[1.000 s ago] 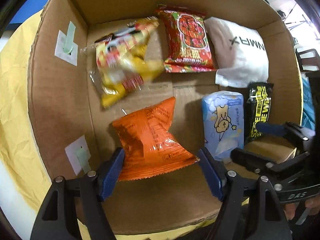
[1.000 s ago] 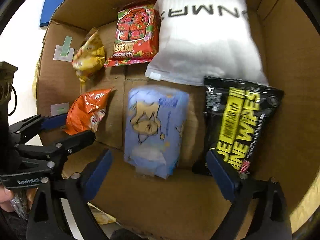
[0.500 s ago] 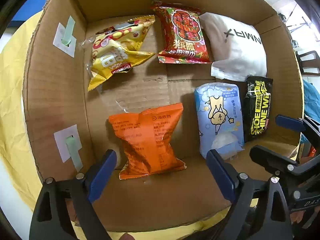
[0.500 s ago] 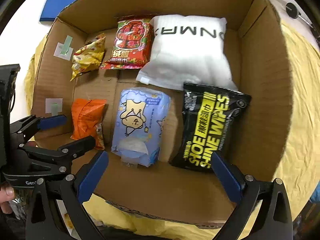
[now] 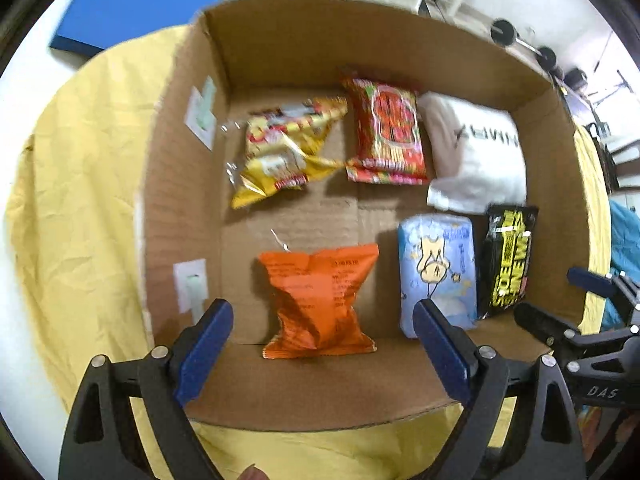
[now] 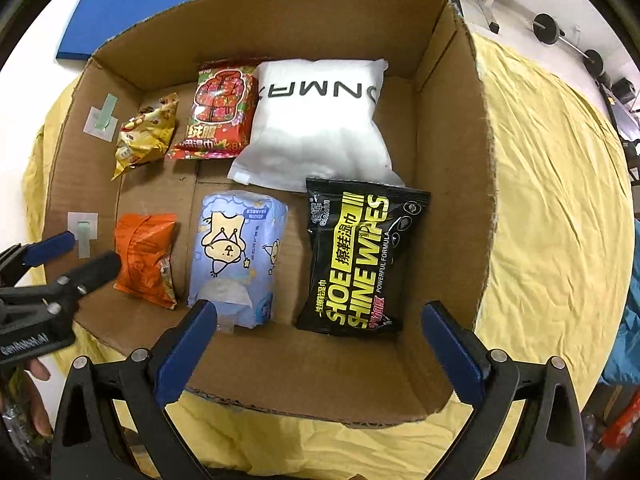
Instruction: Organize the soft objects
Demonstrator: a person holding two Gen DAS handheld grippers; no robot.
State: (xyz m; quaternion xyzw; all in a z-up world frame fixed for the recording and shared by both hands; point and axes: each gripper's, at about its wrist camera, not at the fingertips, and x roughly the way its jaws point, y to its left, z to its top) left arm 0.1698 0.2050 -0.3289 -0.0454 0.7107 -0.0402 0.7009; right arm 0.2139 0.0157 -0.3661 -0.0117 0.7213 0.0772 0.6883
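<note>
An open cardboard box (image 5: pixel 180 184) (image 6: pixel 452 184) holds several soft packs in two rows. Far row: yellow snack bag (image 5: pixel 284 152) (image 6: pixel 146 136), red pack (image 5: pixel 386 136) (image 6: pixel 220 112), white pillow pack (image 5: pixel 476 160) (image 6: pixel 320 120). Near row: orange snack bag (image 5: pixel 320 300) (image 6: pixel 146 256), light blue tissue pack (image 5: pixel 438 268) (image 6: pixel 236 252), black shoe wipes pack (image 5: pixel 510 260) (image 6: pixel 360 260). My left gripper (image 5: pixel 324 352) is open and empty above the box's near edge, before the orange bag. My right gripper (image 6: pixel 320 344) is open and empty, before the tissue and wipes packs.
The box stands on a wrinkled yellow cloth (image 5: pixel 80 200) (image 6: pixel 560 200). A blue board (image 5: pixel 128 4) (image 6: pixel 120 0) lies beyond the box at the left. Gym equipment (image 6: pixel 560 32) stands at the far right. Each gripper shows at the edge of the other's view.
Both grippers have pulled back and up out of the box. The left gripper opened and let go of the orange bag, which now rests on the box floor.
</note>
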